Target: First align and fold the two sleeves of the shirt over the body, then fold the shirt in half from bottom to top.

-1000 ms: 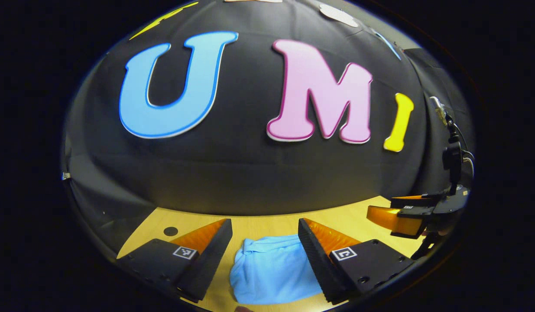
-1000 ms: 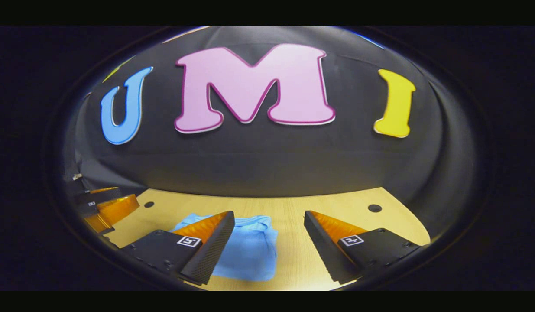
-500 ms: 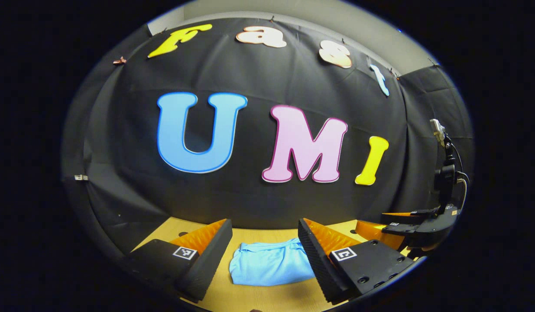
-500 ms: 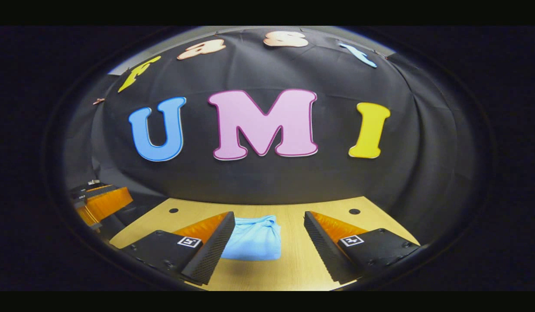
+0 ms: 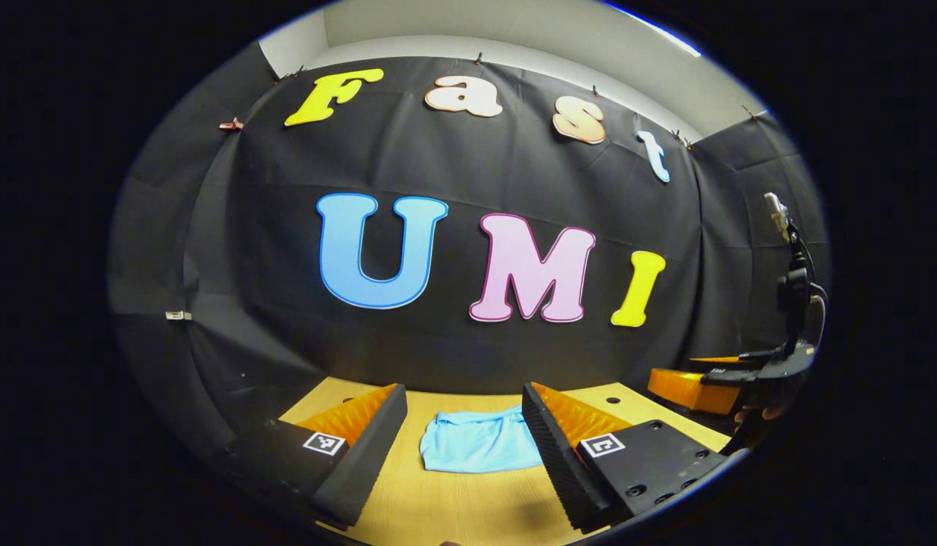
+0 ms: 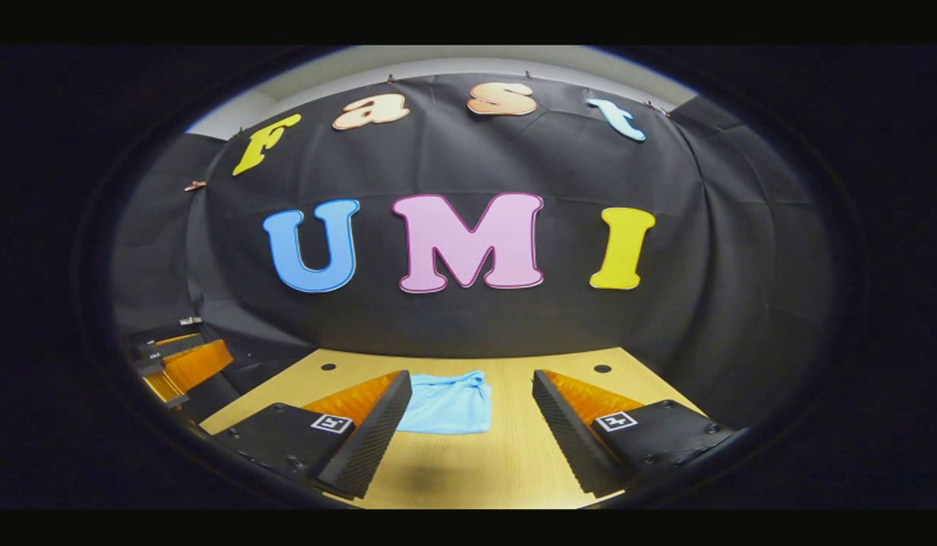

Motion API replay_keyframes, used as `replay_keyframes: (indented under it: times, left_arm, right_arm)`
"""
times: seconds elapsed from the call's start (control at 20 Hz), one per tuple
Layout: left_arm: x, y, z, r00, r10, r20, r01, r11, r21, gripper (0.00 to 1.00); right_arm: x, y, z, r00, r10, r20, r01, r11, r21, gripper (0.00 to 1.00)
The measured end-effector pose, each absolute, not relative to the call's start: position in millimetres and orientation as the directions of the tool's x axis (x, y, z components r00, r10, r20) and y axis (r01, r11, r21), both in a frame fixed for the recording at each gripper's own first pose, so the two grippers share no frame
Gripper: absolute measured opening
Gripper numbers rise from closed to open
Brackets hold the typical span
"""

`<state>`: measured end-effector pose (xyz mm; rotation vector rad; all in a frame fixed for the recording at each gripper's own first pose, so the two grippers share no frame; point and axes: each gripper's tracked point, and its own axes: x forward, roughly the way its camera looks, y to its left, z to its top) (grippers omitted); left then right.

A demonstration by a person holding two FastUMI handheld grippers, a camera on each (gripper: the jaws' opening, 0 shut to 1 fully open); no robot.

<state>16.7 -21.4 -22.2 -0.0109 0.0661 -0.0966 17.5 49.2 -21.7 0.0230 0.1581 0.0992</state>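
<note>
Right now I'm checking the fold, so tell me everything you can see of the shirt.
The shirt is light blue, of soft cloth, folded into a compact, roughly rectangular bundle with a few creases. It lies flat on the wooden table near the booth's black wall. In the right gripper view it sits just beyond the open right claw. Nothing grips or touches it; the left claw is open too.
</note>
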Motion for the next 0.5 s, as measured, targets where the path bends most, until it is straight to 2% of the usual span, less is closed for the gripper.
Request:
replay_keyframes:
  times: [0.25, 0.5]
  left_arm:
    - [-28.6, -21.7, -39.2, 0.993, -0.094, -0.077, 0.092, 0.995, -0.030, 0.97]
    - [-52.9, -28.3, -39.3, 0.991, -0.109, -0.072, 0.107, 0.994, -0.031, 0.97]
  right_arm:
    - [-29.0, 44.4, -20.9, 0.985, 0.101, -0.137, -0.096, 0.995, 0.038, 0.99]
    - [-51.0, 38.1, -21.5, 0.987, 0.099, -0.127, -0.096, 0.995, 0.027, 0.99]
